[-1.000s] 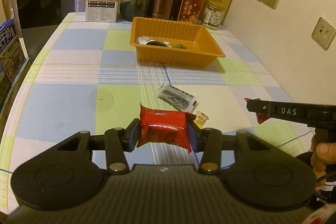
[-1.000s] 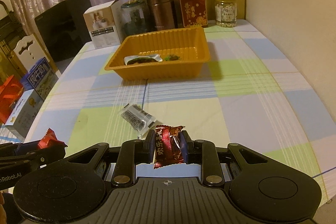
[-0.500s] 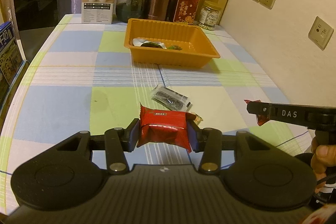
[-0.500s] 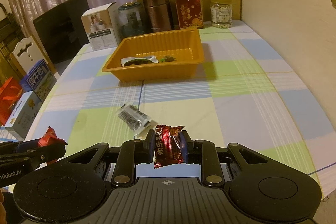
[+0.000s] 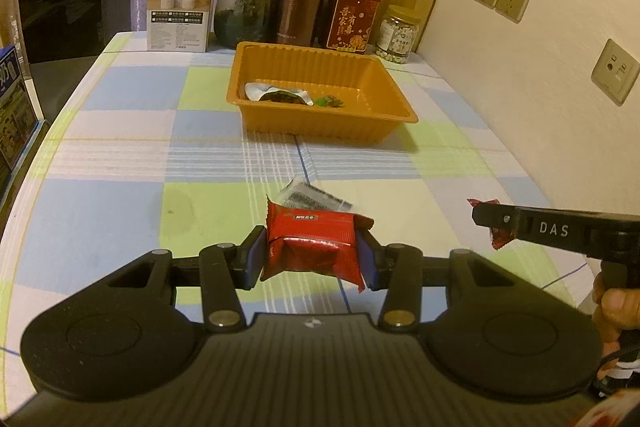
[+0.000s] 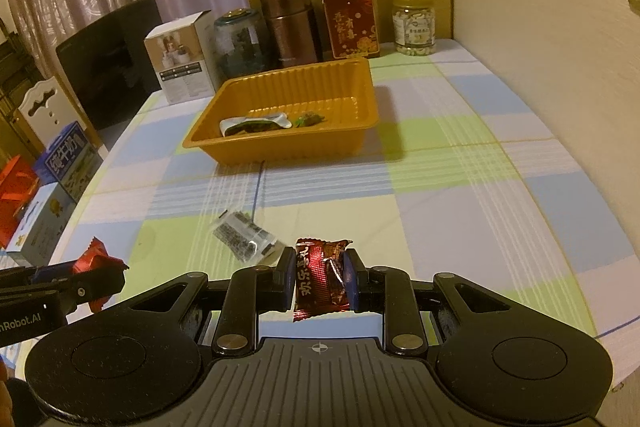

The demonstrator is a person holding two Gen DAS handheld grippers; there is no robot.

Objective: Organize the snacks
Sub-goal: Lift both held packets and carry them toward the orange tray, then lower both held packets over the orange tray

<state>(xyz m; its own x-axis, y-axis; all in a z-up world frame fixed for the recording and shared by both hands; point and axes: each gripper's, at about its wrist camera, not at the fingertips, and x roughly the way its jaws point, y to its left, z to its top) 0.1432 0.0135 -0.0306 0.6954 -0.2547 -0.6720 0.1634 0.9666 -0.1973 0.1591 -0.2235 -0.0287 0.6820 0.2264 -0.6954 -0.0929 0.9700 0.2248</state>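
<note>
My left gripper point(image 5: 312, 259) is shut on a bright red snack packet point(image 5: 314, 245), held above the near table. My right gripper point(image 6: 318, 277) is shut on a dark red candy wrapper point(image 6: 320, 279); it also shows at the right of the left wrist view point(image 5: 496, 227). An orange tray point(image 5: 320, 131) stands mid-table and holds a white-edged dark packet point(image 5: 276, 94) and a small green candy point(image 5: 330, 101). The tray also shows in the right wrist view point(image 6: 280, 147). A clear packet with dark contents point(image 6: 244, 241) lies on the cloth just ahead of both grippers.
A white box point(image 5: 180, 11), a dark glass jar point(image 5: 242, 11), a brown canister point(image 5: 298, 9), a red card box point(image 5: 352, 19) and a jar of white pieces point(image 5: 398, 35) line the table's far edge. A wall with sockets runs along the right. Boxes point(image 6: 52, 183) stand off the left edge.
Both grippers have risen and drawn back a little, each still holding its snack. The small yellow candy seen near the left fingers a second ago is hidden now.
</note>
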